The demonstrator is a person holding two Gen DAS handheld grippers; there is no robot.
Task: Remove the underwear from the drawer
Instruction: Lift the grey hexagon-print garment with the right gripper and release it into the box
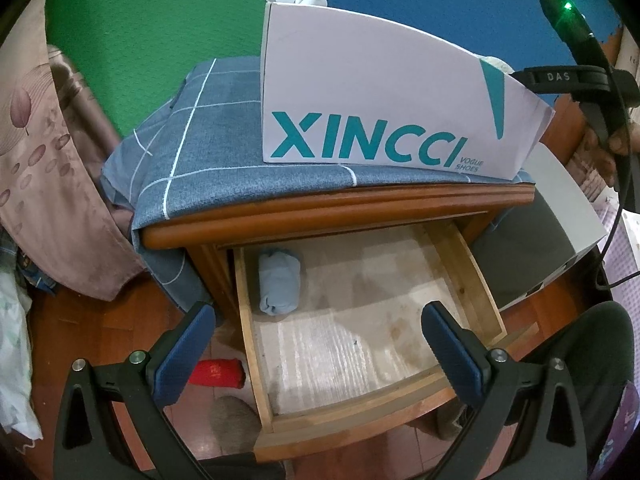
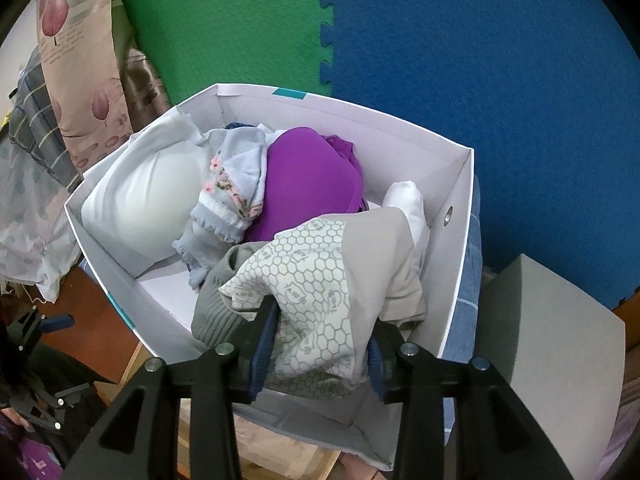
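Left wrist view: our left gripper (image 1: 318, 354) hangs above the pulled-out wooden drawer (image 1: 476, 276), fingers spread wide with nothing between them. A rolled pale-blue underwear bundle (image 1: 279, 285) lies at the drawer's back left, probably next to lift. In the right wrist view, our right gripper (image 2: 316, 350) pinches a grey hexagon-print underwear piece (image 2: 316, 280) over the white cardboard shoe box (image 2: 456, 264), seemingly to drop it in. The fabric hides the right fingertips.
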